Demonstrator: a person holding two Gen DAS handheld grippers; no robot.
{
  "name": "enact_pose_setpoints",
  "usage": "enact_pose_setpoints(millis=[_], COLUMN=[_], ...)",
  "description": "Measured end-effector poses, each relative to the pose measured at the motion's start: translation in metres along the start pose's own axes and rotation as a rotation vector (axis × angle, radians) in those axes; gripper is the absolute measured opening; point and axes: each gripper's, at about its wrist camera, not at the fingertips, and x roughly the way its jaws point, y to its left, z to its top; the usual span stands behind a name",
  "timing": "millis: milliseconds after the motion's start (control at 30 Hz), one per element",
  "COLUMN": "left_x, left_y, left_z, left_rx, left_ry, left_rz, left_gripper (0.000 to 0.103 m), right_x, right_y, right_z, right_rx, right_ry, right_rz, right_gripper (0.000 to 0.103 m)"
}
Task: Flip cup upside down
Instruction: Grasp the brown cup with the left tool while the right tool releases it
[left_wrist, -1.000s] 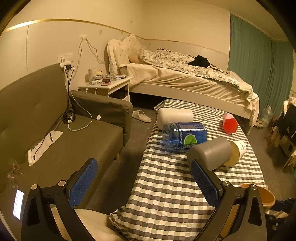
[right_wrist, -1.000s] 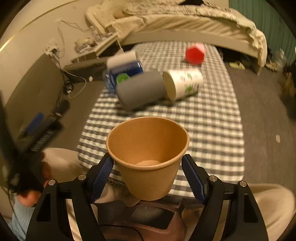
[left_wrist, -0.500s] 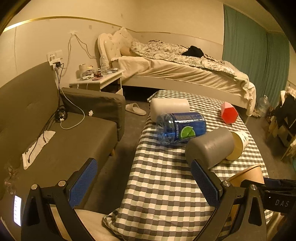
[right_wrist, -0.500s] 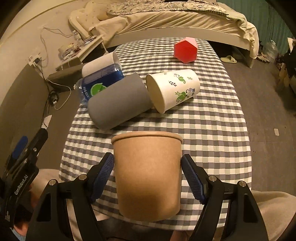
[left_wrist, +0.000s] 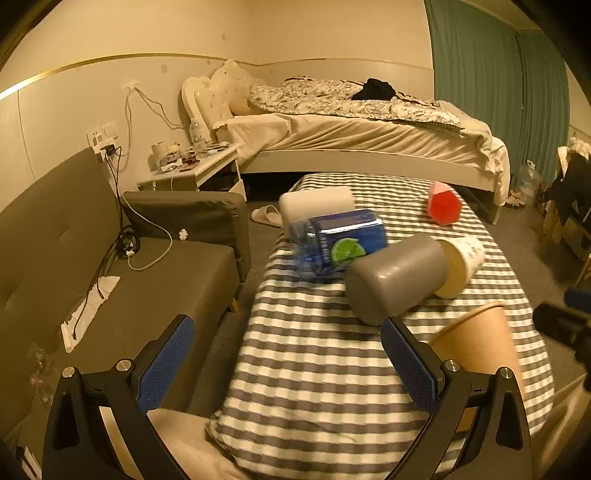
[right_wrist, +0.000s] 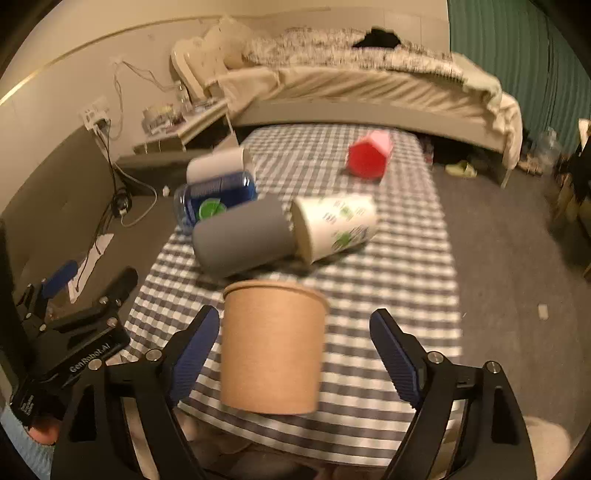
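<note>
Both fisheye views look forward between their own tongs, low over the near end of the checkered worktop (left_wrist: 314, 369), toward the bed (left_wrist: 369, 125) at frame top. The left view sits further left, taking in the sofa (left_wrist: 110, 277). They share the worktop (right_wrist: 406, 258) and bed (right_wrist: 351, 81).

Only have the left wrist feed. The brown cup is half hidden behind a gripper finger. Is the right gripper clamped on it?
Observer: No. The right gripper is open. The brown cup stands between its fingers, with a clear gap on one side.
Operator: Is the cup's bottom on the table?
Observer: It looks so. Its lower end meets the checked cloth close to the near edge.
Operator: What's the pale thing behind the grey cylinder?
Observer: A white cup with green print. It lies on its side, one end toward the grey cylinder.
</note>
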Motion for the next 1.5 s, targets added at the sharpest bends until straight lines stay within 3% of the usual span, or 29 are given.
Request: enact_pose_setpoints(millis=[167, 400, 600, 1033, 1133, 1167, 1233, 1300, 1500], left_x=[-0.017, -0.033, -0.026, 0.001, 0.015, 0.017, 0.022, 0.024, 0.008], left_y=[-0.02, -0.062, -0.088, -0.126, -0.128, -0.127, -0.128, -0.13, -0.132], left_z=[0.0, -0.007, -0.02, -0.042, -0.05, -0.051, -0.055, -0.057, -0.049], left_rx=[-0.074, -0.052, -0.043, -0.028, -0.052, -0.063, -0.073, -0.059, -0.012], left_ry=[0.003, 0.006, 0.085, 0.194, 0.258, 0.274, 0.299, 0.323, 0.289], left_rz=[-0.057, -0.085, -0.132, -0.205, -0.206, -0.209, -0.225, -0.245, -0.239], left_gripper=[0.103, 0.103, 0.103, 0.102, 0.102, 0.101, 0.084, 0.076, 0.076], right_x=[-0.03, -0.034, -0.02, -0.016, -0.016, -0.016, -0.014, -0.013, -0.012], right_y=[-0.023, -0.07, -0.095, -0.141, -0.146, -0.148, -0.15, -0.151, -0.154], right_z=[0.002, -0.013, -0.027, -0.038, -0.039, -0.04, -0.04, -0.04, -0.041], right_rx=[-0.029, 0.053, 0.084, 0.221, 0.236, 0.241, 0.249, 0.253, 0.264], right_ry=[-0.089, -0.134, -0.129, -0.107, -0.104, -0.099, -0.088, -0.084, -0.079], right_rz=[-0.053, -0.117, -0.165, -0.159, -0.155, -0.155, -0.152, -0.151, -0.152], right_gripper=[0.091, 0.099, 0.101, 0.101, 0.101, 0.101, 0.101, 0.101, 0.101])
